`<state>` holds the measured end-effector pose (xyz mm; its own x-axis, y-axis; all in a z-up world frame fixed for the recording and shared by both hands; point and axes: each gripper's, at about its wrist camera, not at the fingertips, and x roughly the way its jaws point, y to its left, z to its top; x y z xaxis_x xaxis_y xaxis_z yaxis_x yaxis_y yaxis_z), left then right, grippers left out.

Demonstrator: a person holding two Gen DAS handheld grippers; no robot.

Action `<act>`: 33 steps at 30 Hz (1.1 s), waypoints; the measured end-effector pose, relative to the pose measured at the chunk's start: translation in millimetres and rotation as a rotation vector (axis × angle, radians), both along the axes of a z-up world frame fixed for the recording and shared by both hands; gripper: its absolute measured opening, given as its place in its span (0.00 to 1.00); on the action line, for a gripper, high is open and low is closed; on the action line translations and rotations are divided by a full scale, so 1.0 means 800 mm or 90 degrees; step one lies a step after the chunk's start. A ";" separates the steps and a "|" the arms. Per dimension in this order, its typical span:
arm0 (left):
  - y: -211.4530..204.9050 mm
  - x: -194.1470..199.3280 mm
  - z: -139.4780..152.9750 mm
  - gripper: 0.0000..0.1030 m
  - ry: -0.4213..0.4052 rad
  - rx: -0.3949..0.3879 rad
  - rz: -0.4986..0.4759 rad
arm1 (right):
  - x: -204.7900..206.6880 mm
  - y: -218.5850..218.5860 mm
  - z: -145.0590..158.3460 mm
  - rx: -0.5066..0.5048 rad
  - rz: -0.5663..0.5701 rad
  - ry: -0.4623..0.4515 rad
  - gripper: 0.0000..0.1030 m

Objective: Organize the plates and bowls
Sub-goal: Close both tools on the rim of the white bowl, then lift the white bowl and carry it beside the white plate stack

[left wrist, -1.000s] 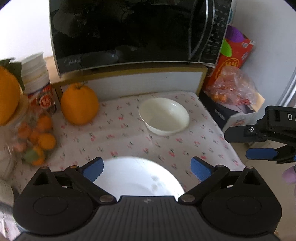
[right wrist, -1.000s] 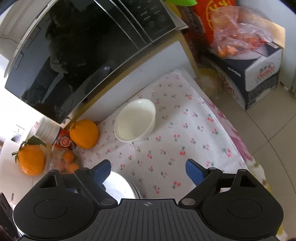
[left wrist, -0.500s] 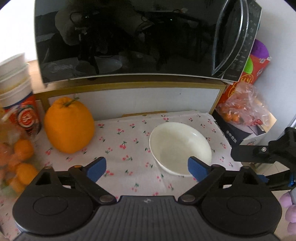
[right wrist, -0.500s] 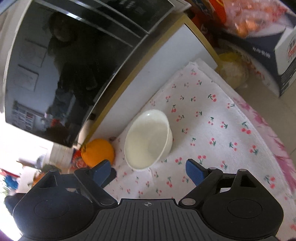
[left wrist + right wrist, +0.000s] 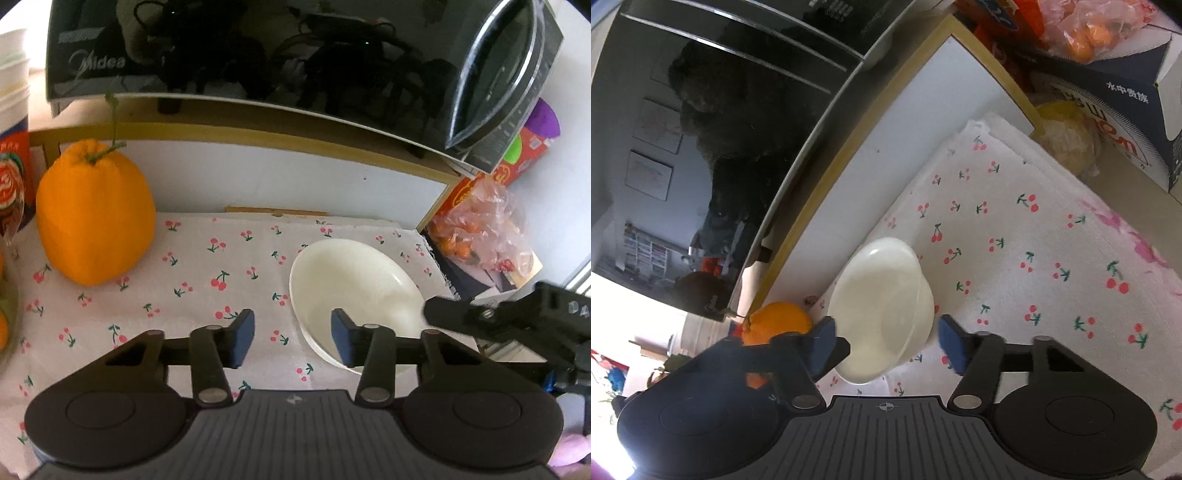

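A white bowl stands upright on the cherry-print cloth, near its right edge. My left gripper is open, its jaws partly closed in; the right pad lies over the bowl's near-left rim, the left pad over the cloth. In the right wrist view the bowl sits between the jaws of my open right gripper, which straddles its near side. The right gripper's finger also shows in the left wrist view, at the bowl's right rim. No plate is in view.
A large orange fruit stands at the left on the cloth. A black microwave sits on a shelf above the back. Cups stand far left. A box with a bag of small oranges lies beyond the cloth's right edge.
Both grippers moved forward to the bowl and narrowed their jaws. The left one now reaches its left rim; the right one now brackets it. The white plate under the left gripper has left view.
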<state>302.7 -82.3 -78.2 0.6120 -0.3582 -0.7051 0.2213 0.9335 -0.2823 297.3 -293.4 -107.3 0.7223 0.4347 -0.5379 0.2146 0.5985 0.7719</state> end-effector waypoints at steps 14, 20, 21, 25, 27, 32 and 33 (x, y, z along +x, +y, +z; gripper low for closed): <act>-0.002 0.003 -0.007 0.14 0.013 0.002 -0.024 | 0.012 0.019 -0.012 -0.055 -0.020 0.032 0.10; -0.002 0.001 -0.005 0.13 0.015 0.003 -0.022 | 0.011 0.021 -0.011 -0.057 -0.024 0.031 0.10; -0.002 0.000 -0.005 0.13 0.014 0.003 -0.022 | 0.010 0.021 -0.010 -0.057 -0.024 0.030 0.10; -0.003 -0.002 0.000 0.13 0.010 0.003 -0.021 | 0.007 0.021 -0.004 -0.056 -0.025 0.025 0.10; -0.002 -0.005 0.005 0.13 0.006 0.004 -0.021 | 0.004 0.021 0.001 -0.056 -0.025 0.020 0.10; -0.002 -0.016 0.020 0.13 0.000 0.008 -0.020 | -0.007 0.023 0.015 -0.055 -0.024 0.012 0.10; -0.002 -0.019 0.023 0.13 -0.002 0.010 -0.021 | -0.010 0.023 0.018 -0.056 -0.024 0.011 0.10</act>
